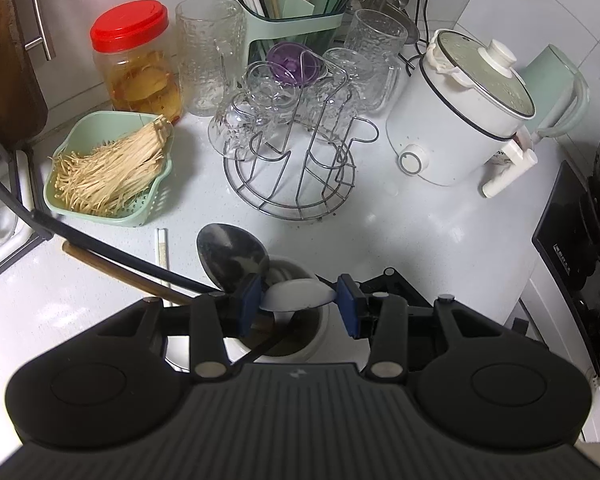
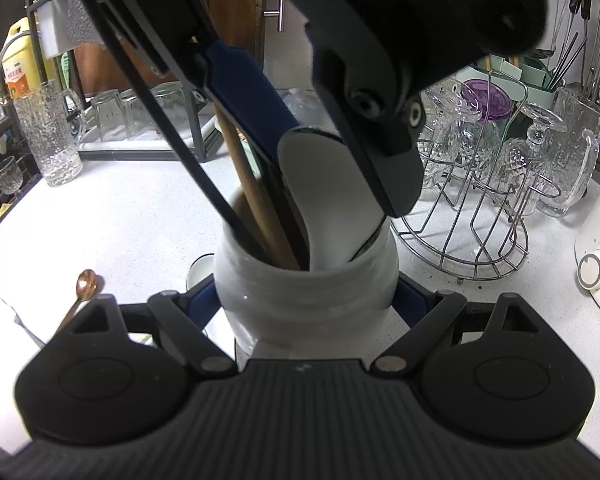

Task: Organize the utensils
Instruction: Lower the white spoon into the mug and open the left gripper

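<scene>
My left gripper is shut on a white flat-bladed utensil, its blue pads pressing both edges. The utensil's lower end dips into a white ceramic jar directly below. From that jar stick out a metal ladle, a black handle and a wooden handle. In the right wrist view my right gripper is shut on the white jar, one blue pad on each side. The left gripper reaches down from above with the white utensil. A copper spoon lies on the counter to the left.
A wire cup rack with upturned glasses stands behind the jar. Beside it are a white electric pot, a green basket of enoki mushrooms, a red-lidded jar and a green utensil caddy. White chopsticks lie on the counter.
</scene>
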